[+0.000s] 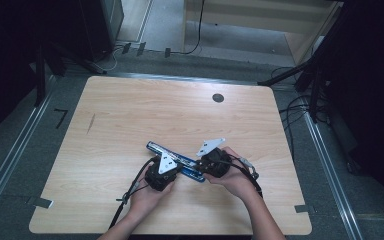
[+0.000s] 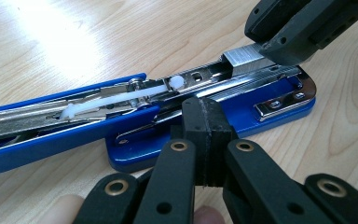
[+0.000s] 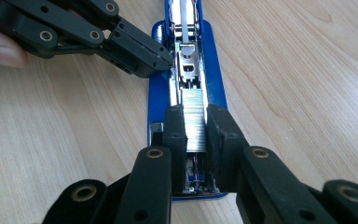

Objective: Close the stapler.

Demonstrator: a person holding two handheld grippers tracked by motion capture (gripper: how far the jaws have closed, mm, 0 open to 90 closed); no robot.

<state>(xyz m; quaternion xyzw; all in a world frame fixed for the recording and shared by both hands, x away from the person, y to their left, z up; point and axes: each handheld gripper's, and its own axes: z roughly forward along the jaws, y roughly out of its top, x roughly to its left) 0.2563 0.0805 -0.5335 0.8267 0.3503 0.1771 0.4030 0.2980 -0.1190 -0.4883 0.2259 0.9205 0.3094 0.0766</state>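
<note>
The right gripper clamped a strip of staples seated in the open blue stapler's magazine channel. The left gripper, jaws closed empty, pressed against the stapler's side. Tilting the strip could have jammed it against the rails.

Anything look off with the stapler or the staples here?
Nothing damaged or spilled. The blue stapler lies hinged wide open on the table, which suits loading. The right gripper holds a staple strip squarely over the channel; the left gripper, shut, presses against the stapler's side.
</note>
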